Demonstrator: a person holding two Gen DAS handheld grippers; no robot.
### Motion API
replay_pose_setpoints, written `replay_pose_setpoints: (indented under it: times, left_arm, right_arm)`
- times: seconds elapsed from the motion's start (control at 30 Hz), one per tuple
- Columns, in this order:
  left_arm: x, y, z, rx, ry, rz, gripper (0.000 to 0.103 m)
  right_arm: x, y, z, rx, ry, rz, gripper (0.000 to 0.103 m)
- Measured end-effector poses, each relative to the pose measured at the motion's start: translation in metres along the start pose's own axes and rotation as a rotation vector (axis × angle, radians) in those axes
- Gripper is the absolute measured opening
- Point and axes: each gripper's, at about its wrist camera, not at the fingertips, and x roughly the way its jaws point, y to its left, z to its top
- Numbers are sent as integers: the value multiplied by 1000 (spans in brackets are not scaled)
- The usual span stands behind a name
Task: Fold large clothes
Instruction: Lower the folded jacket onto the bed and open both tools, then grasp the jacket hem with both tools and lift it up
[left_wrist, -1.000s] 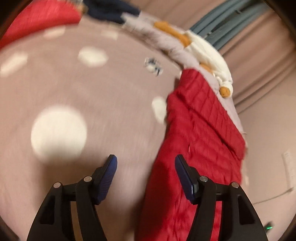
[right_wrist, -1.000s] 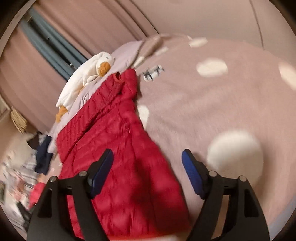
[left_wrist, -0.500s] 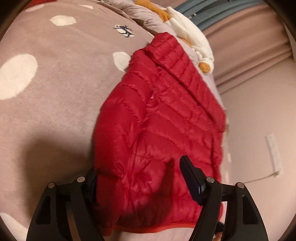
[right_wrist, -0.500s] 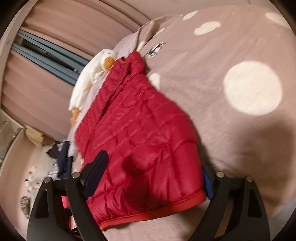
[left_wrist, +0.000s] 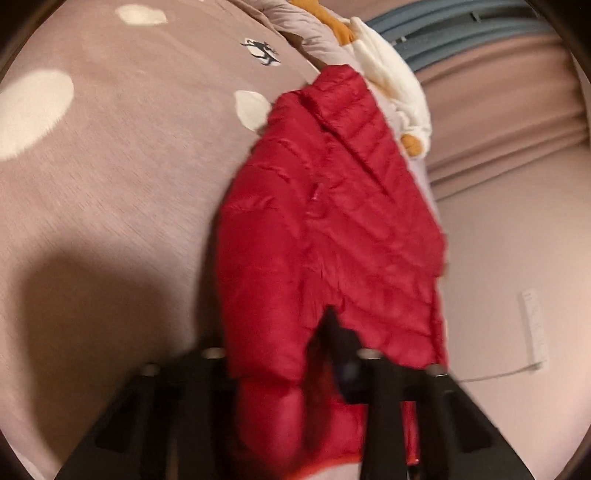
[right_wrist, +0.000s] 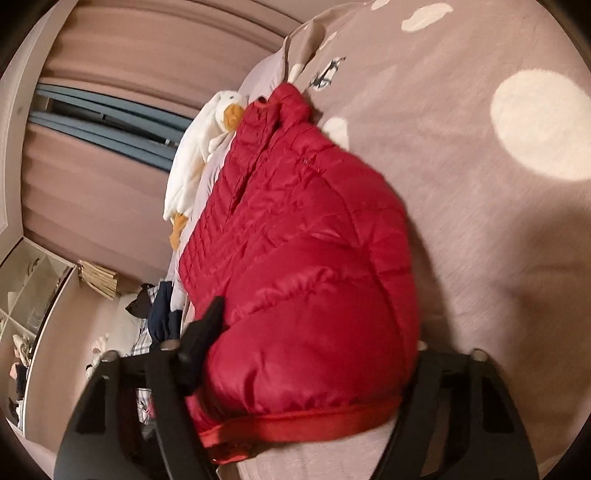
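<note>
Red quilted puffer jacket (left_wrist: 332, 229) lies lengthwise on the pink polka-dot bedspread (left_wrist: 110, 177) beside a white duck plush (right_wrist: 199, 147). Left gripper (left_wrist: 284, 354) and right gripper (right_wrist: 310, 347) each pinch its hem end.

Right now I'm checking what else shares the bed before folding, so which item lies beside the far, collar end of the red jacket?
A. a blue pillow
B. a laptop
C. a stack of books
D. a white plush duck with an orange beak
D: in the right wrist view a white plush duck with an orange beak lies along the bed edge next to the red jacket near its collar.
</note>
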Motion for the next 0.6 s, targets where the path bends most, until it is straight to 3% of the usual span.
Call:
replay_pose_setpoints:
  times: [0.1,0.23,0.3,0.33,0.37,0.43,0.5,0.6]
  left_arm:
    - [-5,-1,6,23,-31,8,16]
    - [-10,-9,18,66,-68,28,15]
    - [-15,0,22,30,-83,-1,15]
    - [-18,6,20,-3,-85,7,15]
    - [-17,11,21,-45,-85,20,23]
    - [-21,27,16,-106,-102,3,31]
    - [-24,31,12,-130,-115,-19,36]
    - [-27,26,5,-110,-105,-12,49]
  right_arm:
    - [-4,3,5,-103,-40,-144,29]
    - [-5,7,6,-149,-30,-142,30]
    - [-6,10,7,-192,-31,-205,56]
    - [-11,8,8,-189,-57,-232,61]
    - [-16,6,9,-182,-88,-245,67]
    - [-30,-1,14,-165,-133,-247,73]
    - [-41,-14,23,-114,-149,-240,87]
    - [-47,-32,27,-19,-136,-196,85]
